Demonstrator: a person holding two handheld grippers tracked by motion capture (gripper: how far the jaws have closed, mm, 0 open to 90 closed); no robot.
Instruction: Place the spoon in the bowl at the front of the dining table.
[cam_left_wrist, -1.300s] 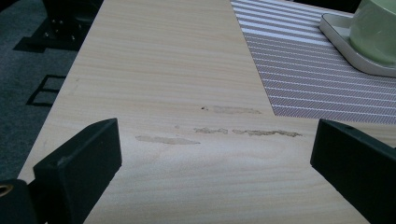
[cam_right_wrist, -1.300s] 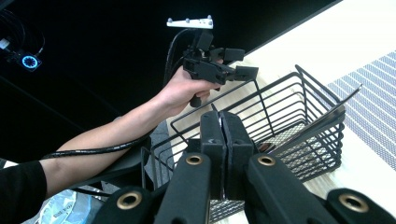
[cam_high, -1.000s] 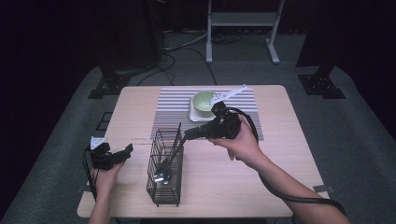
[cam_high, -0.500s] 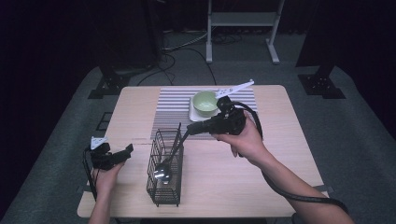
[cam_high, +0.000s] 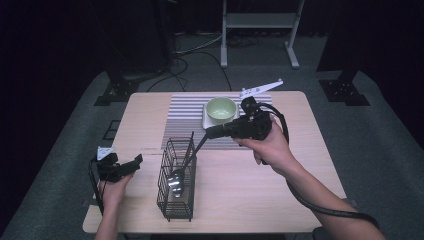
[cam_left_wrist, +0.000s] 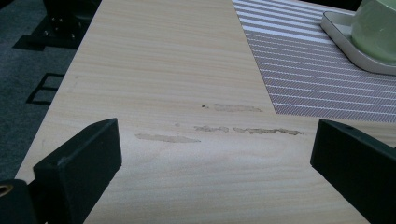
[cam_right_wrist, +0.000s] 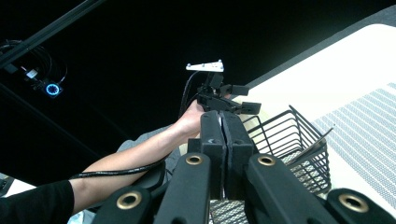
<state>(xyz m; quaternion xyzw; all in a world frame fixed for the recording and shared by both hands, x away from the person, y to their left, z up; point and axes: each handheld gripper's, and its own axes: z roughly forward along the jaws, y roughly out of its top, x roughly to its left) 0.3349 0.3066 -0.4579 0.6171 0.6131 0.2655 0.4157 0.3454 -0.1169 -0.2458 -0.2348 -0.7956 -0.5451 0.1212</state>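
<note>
Wooden table (cam_high: 300, 150) in a dark room, striped placemat (cam_high: 185, 112) at its far middle. Black wire basket (cam_high: 176, 182) near-left, spoon (cam_high: 175, 180) inside. Green bowl (cam_high: 221, 110) on a white tray (cam_high: 206, 121). Right gripper (cam_high: 209, 133) clamped on a thin black utensil (cam_high: 192, 150) slanting into the basket. Left gripper (cam_high: 136, 161) at near-left, jaws spread, empty.

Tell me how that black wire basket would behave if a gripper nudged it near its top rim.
The wire basket stands tall on a narrow base, so a push near the rim would probably tip it rather than slide it. Its open wire build suggests it is light. The spoon and dark utensil leaning inside would likely shift and rattle.
</note>
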